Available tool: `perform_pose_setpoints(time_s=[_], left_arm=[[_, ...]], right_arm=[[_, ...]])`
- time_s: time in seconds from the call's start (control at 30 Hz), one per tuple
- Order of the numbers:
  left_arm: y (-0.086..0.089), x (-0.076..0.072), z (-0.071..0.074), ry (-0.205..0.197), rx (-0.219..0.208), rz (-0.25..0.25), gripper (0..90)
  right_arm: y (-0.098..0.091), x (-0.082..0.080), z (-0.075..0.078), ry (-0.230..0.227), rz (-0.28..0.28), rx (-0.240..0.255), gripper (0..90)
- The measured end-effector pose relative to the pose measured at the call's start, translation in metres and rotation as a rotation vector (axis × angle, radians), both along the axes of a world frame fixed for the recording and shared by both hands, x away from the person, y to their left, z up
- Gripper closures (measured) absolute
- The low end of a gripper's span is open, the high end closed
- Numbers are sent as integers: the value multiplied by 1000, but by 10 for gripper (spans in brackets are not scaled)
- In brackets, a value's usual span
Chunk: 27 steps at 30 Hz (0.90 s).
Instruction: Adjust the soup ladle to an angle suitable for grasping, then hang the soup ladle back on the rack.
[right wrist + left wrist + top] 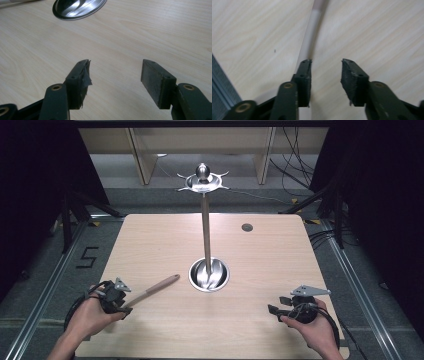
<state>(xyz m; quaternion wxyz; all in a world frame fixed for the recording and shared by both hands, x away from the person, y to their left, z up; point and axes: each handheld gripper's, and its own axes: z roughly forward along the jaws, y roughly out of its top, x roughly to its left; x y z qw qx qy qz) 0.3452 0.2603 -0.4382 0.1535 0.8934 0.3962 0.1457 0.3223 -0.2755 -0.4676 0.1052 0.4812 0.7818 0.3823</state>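
Left gripper (119,306), held in the person's left hand (90,317) at the near left of the pale wooden table (165,335), has its jaws parted in the left gripper view, with the long slim wooden-handled utensil (154,290) lying on the table against the inner face of one jaw and the other jaw standing clear of it. That utensil points from the gripper toward the far right, its brown handle end stopping just short of the round shiny metal base (209,275) near the table's middle. From that base a thin metal pole (205,227) rises to a round metal top with curved hooks (202,181) above the far edge. Right gripper (278,310), in the right hand (312,327) at the near right, is spread open over bare wood, holding nothing. Bare tabletop lies between the two grippers along the near edge, and more to the right of the base. A small dark round cap (247,227) sits near the far right corner. Grey floor rails (45,290) run along both sides.
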Motion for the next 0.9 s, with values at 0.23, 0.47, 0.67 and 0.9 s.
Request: perform_pose_setpoints(time_s=[0.23, 0.47, 0.67, 0.9], left_arm=[[0, 20, 3, -28, -19, -40, 460], [-11, 32, -5, -52, -8, -87, 375], [-16, 39, -8, -8, -28, -75, 369], [-23, 56, -2, 32, 38, -223, 411]], right_arm=[[0, 2, 1, -34, 28, -26, 405], [4, 2, 2, -38, 41, -33, 405], [6, 3, 1, -6, 34, 3, 405], [7, 4, 1, 5, 46, -1, 405]])
